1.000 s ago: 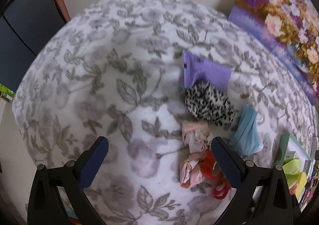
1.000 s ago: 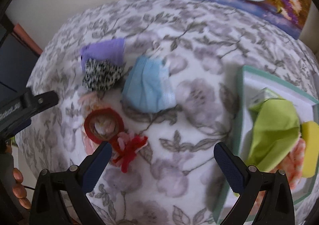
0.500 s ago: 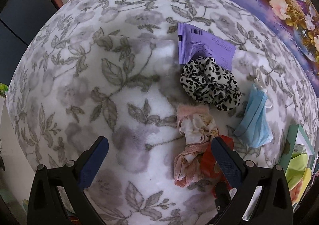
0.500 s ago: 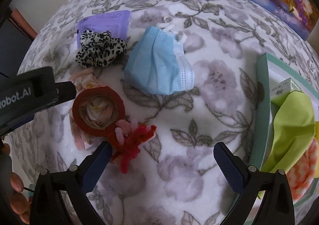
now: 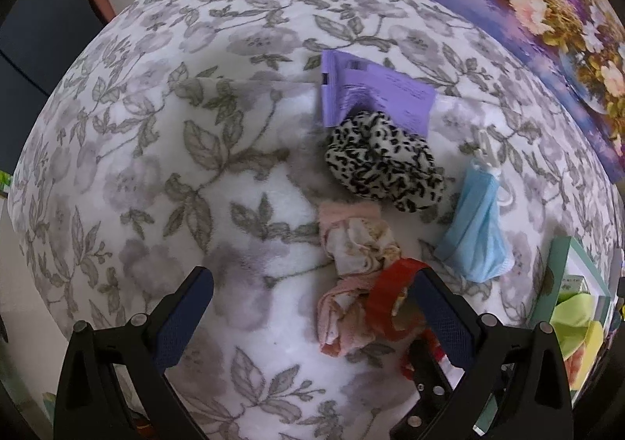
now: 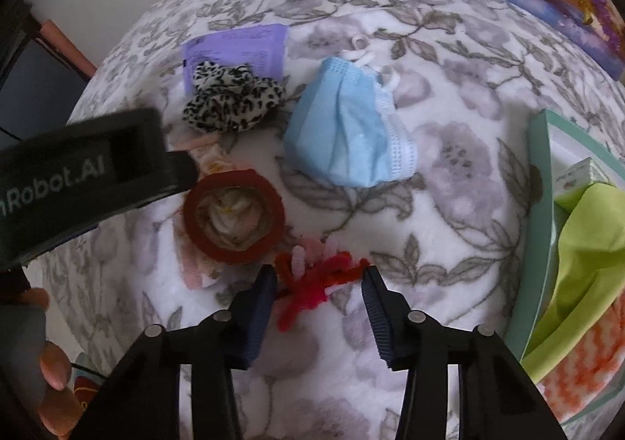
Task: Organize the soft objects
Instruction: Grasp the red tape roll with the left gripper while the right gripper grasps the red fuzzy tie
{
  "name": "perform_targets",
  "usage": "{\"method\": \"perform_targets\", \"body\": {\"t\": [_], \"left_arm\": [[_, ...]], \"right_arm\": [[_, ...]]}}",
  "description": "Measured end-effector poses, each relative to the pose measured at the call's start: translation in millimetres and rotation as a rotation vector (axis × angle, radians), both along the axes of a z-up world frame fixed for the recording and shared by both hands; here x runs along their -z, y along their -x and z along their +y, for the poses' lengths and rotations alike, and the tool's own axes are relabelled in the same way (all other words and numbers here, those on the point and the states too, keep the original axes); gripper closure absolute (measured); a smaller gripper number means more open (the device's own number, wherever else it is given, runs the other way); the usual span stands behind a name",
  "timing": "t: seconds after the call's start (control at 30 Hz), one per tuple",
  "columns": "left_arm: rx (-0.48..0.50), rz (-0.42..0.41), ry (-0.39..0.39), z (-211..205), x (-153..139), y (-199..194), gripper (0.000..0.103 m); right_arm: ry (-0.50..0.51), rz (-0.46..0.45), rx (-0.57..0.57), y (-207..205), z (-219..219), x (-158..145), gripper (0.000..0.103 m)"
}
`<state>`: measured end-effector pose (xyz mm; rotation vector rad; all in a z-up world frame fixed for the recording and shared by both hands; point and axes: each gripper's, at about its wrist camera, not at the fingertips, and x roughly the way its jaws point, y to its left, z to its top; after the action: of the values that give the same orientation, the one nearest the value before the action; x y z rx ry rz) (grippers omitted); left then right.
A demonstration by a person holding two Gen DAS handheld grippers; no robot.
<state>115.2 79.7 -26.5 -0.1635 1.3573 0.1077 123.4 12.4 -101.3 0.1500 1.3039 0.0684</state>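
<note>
1. Done: a green cloth (image 6: 586, 229) and a few other pieces already lie in the teal tray (image 6: 536, 182) at the blanket's right edge.
2. In hand: right gripper (image 6: 318, 297) fingers are closing around the red pipe-cleaner bundle (image 6: 312, 280), near the blanket's front edge.
3. Left gripper (image 5: 308, 313) fingers are wide, empty.
4. Left: blue mask (image 6: 347, 127), leopard scrunchie (image 6: 230, 98), red tape roll (image 6: 234, 219), pink cloth (image 5: 351, 244).

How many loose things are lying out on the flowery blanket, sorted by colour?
Red: 2, tape roll and pipe-cleaner bundle
Blue: 1, face mask
Purple: 1, packet
Black and white: 1, scrunchie
Pink: 1, cloth
Total: 6
</note>
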Motion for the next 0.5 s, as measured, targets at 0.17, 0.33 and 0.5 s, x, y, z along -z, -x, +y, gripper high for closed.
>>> {"method": "perform_targets", "body": {"t": [0.17, 0.33, 0.5], "left_arm": [[0.049, 0.003, 0.017, -12.4, 0.9, -0.8, 0.027], [0.072, 0.03, 0.057, -15.1, 7.0, 0.3, 0.047], [0.108, 0.023, 0.088, -23.0, 5.8, 1.8, 0.074]], "right_arm": [[-0.033, 0.005, 0.005, 0.9, -1.7, -0.9, 0.059], [-0.043, 0.0, 0.022, -1.8, -13.6, 0.0, 0.065], [-0.068, 0.008, 0.045, -4.5, -28.9, 0.7, 0.066]]}}
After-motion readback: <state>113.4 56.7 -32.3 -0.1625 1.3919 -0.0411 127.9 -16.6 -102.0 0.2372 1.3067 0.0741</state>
